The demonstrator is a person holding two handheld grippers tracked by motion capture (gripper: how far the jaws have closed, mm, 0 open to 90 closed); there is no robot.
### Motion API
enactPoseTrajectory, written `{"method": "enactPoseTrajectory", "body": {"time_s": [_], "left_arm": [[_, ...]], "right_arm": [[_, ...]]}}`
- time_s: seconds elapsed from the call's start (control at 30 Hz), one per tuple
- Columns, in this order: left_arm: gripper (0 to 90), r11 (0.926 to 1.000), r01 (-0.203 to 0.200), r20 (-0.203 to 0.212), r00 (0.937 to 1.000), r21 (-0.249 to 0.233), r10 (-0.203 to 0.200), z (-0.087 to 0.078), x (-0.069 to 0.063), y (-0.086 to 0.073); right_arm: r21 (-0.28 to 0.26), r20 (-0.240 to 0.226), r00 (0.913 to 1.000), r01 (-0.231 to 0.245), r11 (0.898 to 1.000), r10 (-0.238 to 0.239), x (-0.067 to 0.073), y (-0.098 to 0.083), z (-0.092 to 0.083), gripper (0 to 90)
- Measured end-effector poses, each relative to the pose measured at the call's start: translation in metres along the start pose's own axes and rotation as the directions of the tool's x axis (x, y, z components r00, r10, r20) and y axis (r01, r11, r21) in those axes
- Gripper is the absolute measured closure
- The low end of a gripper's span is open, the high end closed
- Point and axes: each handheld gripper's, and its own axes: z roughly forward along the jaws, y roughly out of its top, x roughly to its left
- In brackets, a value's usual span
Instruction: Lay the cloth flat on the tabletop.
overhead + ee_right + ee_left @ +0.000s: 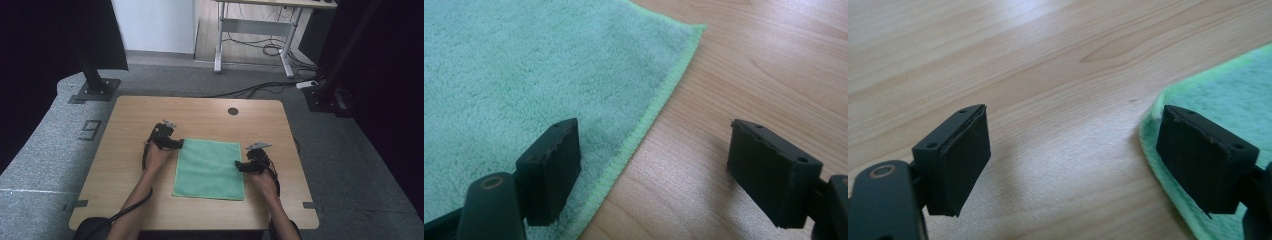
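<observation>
Forearms come in from the bottom of the high view, each hand carrying a black gripper over a pale wooden table (130,115); between them a green cloth (210,169) lies flat, a near-square of soft, fuzzy pile with a brighter stitched hem.

Left gripper (176,144) sits at the cloth's far left corner; in the left gripper view its jaws stand wide apart with nothing pinched, one flat black pad (965,162) over bare wood, the other pad above the rounded green corner (1228,100), so the hem runs between them; whether that pad touches the pile I cannot tell.

Right gripper (240,166) rests at the cloth's right edge, roughly midway along it; in the right gripper view its jaws are likewise spread and grip nothing, one ridged pad (555,167) over the pile just inside the hem, the other over the wood, the stitched edge passing between them.

Wood grain shows in long pale streaks with a soft sheen; a small dark round hole (233,111) sits near the table's far edge; cables trail back from both grippers along the arms.
</observation>
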Motion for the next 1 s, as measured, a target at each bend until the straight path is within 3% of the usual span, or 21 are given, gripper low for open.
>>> {"method": "enactPoseTrajectory", "body": {"time_s": [0.17,0.23,0.27,0.47,0.57,0.67,0.83,1.0], "left_arm": [[11.7,0.9990,-0.038,0.047,0.9981,-0.024,0.039,-0.020,-0.011,-0.005],[11.6,0.9978,-0.060,0.082,0.9947,-0.027,0.062,-0.032,-0.020,-0.016],[10.9,0.9978,-0.060,0.082,0.9947,-0.027,0.062,-0.032,-0.020,-0.016],[9.6,0.9960,-0.089,0.137,0.9866,-0.001,0.089,-0.049,-0.037,-0.053],[9.0,0.9943,-0.105,0.124,0.9869,0.013,0.103,-0.051,-0.042,-0.065],[8.6,0.9970,-0.078,0.123,0.9894,-0.004,0.078,-0.051,-0.041,-0.071],[6.5,0.9974,-0.072,0.096,0.9927,-0.005,0.072,-0.048,-0.035,-0.069],[6.0,0.9989,-0.047,0.064,0.9968,-0.002,0.047,-0.042,-0.022,-0.063]], "right_arm": [[-0.045,-0.018,0.9998,-0.003,0.999,0.002,0.000,0.004,-0.014,20.1],[-0.036,-0.016,0.9997,0.020,0.999,-0.021,0.003,0.002,-0.023,19.7],[-0.036,-0.016,0.9997,0.020,0.999,-0.021,0.003,0.002,-0.023,19.7],[-0.014,-0.034,0.9987,0.038,0.999,-0.038,0.011,-0.012,-0.036,19.0],[0.018,-0.038,0.9980,0.051,0.999,-0.051,0.016,-0.020,-0.032,19.0],[0.044,-0.023,0.9973,0.070,0.997,-0.069,0.018,-0.021,-0.026,18.0],[0.031,0.000,0.9977,0.068,0.997,-0.068,0.017,-0.017,-0.020,16.9],[0.023,0.000,0.9989,0.046,0.999,-0.046,0.015,-0.008,-0.009,16.3]]}}
